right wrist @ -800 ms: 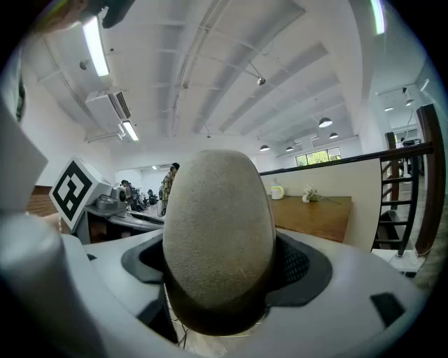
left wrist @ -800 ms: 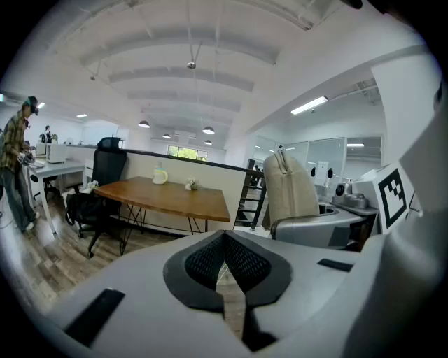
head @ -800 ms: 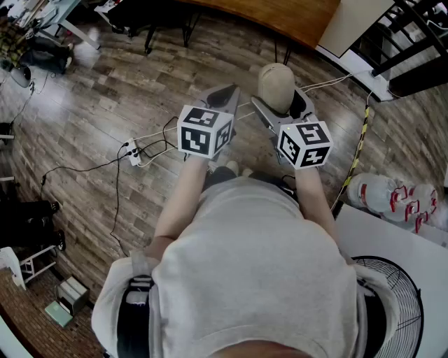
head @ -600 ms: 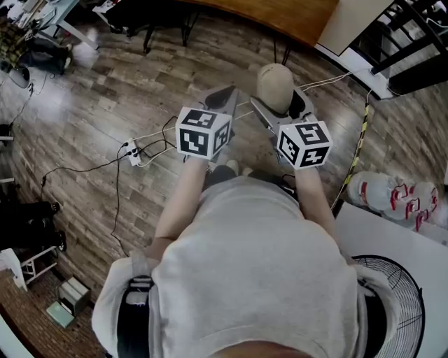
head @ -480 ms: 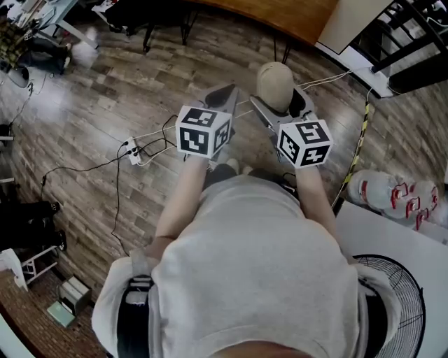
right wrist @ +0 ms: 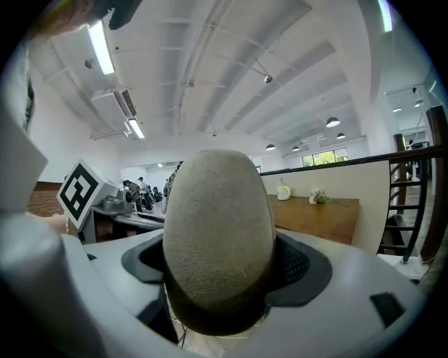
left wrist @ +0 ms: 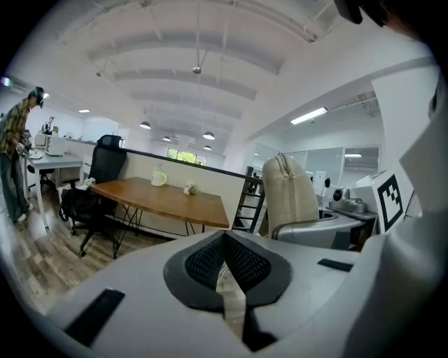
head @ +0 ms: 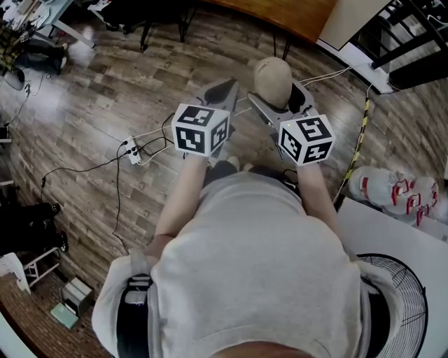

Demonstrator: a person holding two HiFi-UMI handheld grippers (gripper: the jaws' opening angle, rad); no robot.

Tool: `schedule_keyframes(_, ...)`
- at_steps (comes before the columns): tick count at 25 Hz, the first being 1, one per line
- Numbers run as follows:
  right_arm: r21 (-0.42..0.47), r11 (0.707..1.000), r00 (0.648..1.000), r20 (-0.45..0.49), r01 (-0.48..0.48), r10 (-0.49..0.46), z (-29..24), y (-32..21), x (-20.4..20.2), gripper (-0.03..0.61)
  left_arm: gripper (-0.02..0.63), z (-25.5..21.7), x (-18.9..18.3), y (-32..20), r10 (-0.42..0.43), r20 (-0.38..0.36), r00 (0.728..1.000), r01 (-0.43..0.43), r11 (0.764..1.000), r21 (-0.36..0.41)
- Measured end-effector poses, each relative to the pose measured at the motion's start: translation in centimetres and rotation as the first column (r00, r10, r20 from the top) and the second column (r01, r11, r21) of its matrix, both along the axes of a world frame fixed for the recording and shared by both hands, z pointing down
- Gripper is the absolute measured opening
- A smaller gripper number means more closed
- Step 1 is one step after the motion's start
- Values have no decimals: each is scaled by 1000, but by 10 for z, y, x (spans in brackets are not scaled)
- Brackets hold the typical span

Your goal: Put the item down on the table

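Note:
A beige, egg-shaped soft item [head: 273, 80] is held in the air above the wood floor, with my right gripper [head: 277, 96] shut on its lower half. In the right gripper view the item [right wrist: 218, 231] fills the gap between the wide-spread jaws of my right gripper [right wrist: 218, 283]. My left gripper [head: 225, 87] hovers just left of it, shut, with nothing between its pads [left wrist: 210, 262]. From the left gripper view the item [left wrist: 290, 199] stands upright to the right. A brown wooden table [head: 280, 14] lies ahead, also visible as a table [left wrist: 161, 199] from the left gripper.
A power strip [head: 133, 150] and cables lie on the floor to the left. A white tabletop [head: 392, 238], a fan grille [head: 399, 301] and white bags [head: 392, 196] are at the right. A staircase [head: 413, 42] stands far right. A person [left wrist: 14, 161] stands far left.
Both grippers and the held item have edged slightly toward the top of the head view. The grip on the item is unchanged.

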State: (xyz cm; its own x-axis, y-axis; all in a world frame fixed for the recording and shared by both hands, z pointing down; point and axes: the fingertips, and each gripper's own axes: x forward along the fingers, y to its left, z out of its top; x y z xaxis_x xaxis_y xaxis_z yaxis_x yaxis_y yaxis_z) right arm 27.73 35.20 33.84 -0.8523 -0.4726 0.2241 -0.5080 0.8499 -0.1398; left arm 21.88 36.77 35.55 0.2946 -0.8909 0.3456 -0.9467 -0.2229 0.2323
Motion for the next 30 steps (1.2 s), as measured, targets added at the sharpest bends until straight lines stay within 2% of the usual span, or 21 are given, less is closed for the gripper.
schedule_keyframes(12,-2,995,995,27,-99,99,0,-33,-23,411,9,4,-41,-15,9,1,1000,-9,1000,-2)
schedule_keyframes(23,-41,997,998,19,-62,63,10,-42,-63,411,9,6,-88,-26,-22,-3,1000,22,1000,12)
schedule_keyframes(30,-52,997,998,34,-53,55,15,-79,-81,411,9,21,-112,-52,-58,42,997,60,998,-33)
